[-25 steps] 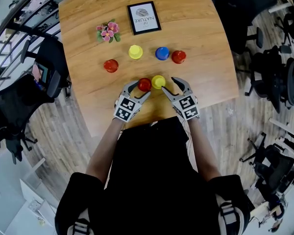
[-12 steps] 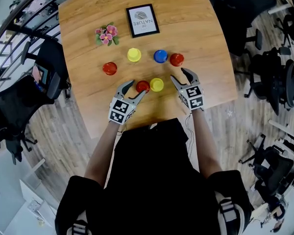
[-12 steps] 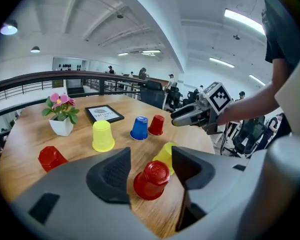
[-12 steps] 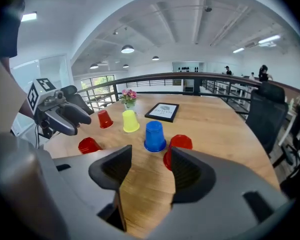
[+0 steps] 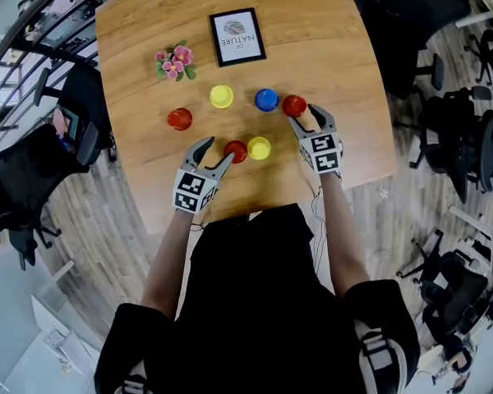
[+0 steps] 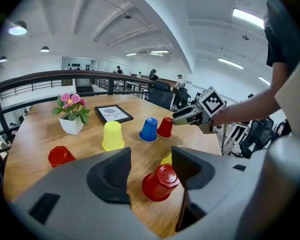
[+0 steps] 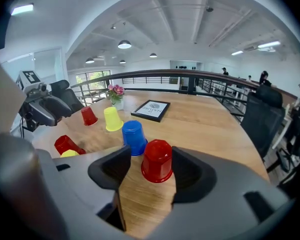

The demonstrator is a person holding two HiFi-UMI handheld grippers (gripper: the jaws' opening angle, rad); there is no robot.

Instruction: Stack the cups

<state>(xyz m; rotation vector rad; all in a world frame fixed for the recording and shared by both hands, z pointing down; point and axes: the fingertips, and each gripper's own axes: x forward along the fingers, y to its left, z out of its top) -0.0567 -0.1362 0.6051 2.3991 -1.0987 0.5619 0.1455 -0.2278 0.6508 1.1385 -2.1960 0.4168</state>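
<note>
Six upturned cups stand on the wooden table point(image 5: 345, 48). In the far row are a red cup point(image 5: 179, 119), a yellow cup point(image 5: 222, 96), a blue cup point(image 5: 266, 99) and a second red cup point(image 5: 294, 105). Nearer stand another red cup point(image 5: 235, 151) and a yellow cup point(image 5: 259, 148), side by side. My right gripper point(image 5: 305, 116) is open, and the far-right red cup point(image 7: 157, 160) sits between its jaws with a gap on the left side. My left gripper point(image 5: 216, 150) is open too, its jaws either side of the near red cup point(image 6: 160, 182) without pressing it.
A framed print point(image 5: 237, 35) and a small pot of pink flowers point(image 5: 172, 61) stand at the far side of the table. Black office chairs point(image 5: 444, 130) surround the table. The table's near edge runs just behind both grippers.
My right gripper has left the near yellow cup and moved right and forward to the far-right red cup. My left gripper has drawn back slightly to the left, still by the near red cup.
</note>
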